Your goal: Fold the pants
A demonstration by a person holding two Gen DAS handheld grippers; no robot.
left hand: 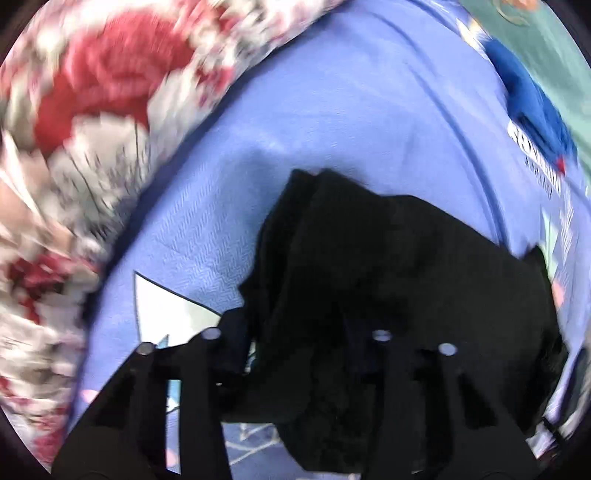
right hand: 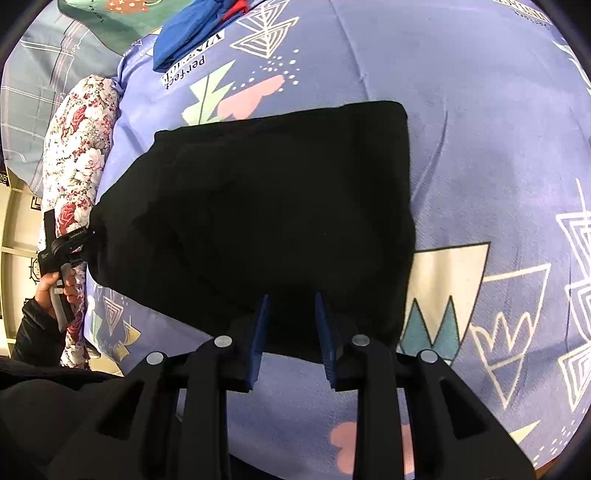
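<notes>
The black pants (right hand: 280,206) lie folded into a rough rectangle on the blue patterned bedsheet (right hand: 480,147). My right gripper (right hand: 291,325) is open, its blue pads (right hand: 260,332) hovering over the near edge of the pants without holding them. My left gripper (right hand: 79,236) shows at the pants' left corner in the right wrist view, shut on the cloth and lifting that corner. In the left wrist view the pants (left hand: 388,277) bunch between the fingers of my left gripper (left hand: 295,354), and the fingertips are hidden by cloth.
A floral quilt (right hand: 77,147) runs along the left side of the bed (left hand: 74,147). A blue garment (right hand: 192,33) and a green one (right hand: 122,18) lie at the far end. A pale shelf unit (right hand: 18,229) stands beyond the bed's left edge.
</notes>
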